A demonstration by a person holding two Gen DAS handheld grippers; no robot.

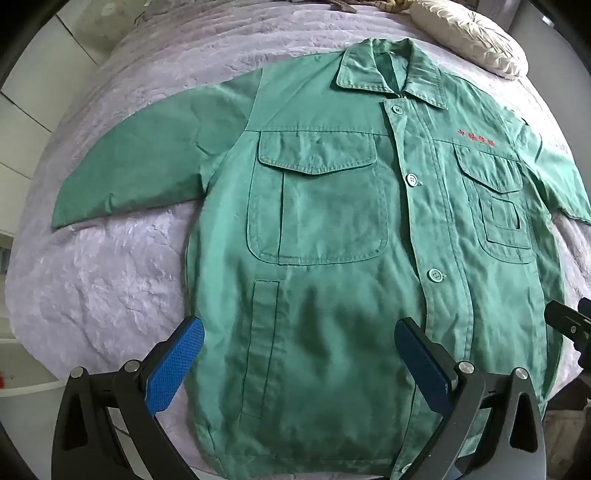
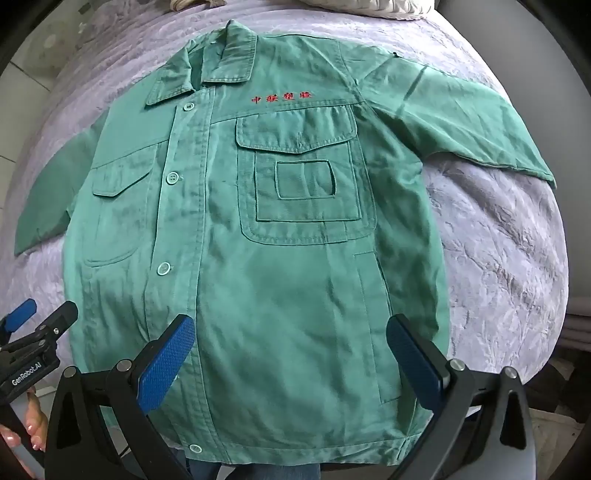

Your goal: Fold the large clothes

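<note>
A: Item one?
B: Green jacket (image 1: 332,229), front up, buttoned, spread flat on a bed (image 1: 110,288) with a lilac plush cover. Both sleeves out sideways.

A: Which way does it point?
B: Collar (image 2: 207,74) at the far end near a cushion (image 1: 469,33), hem nearest the claws. Long axis runs collar to hem.

A: Handling?
B: Likely light, soft woven cloth; limp, not slippery, not fragile. Best taken at a sleeve cuff or a hem corner.

A: Claws?
B: Left claw (image 1: 299,358) and right claw (image 2: 291,354) both spread wide above the hem, holding nothing.
</note>
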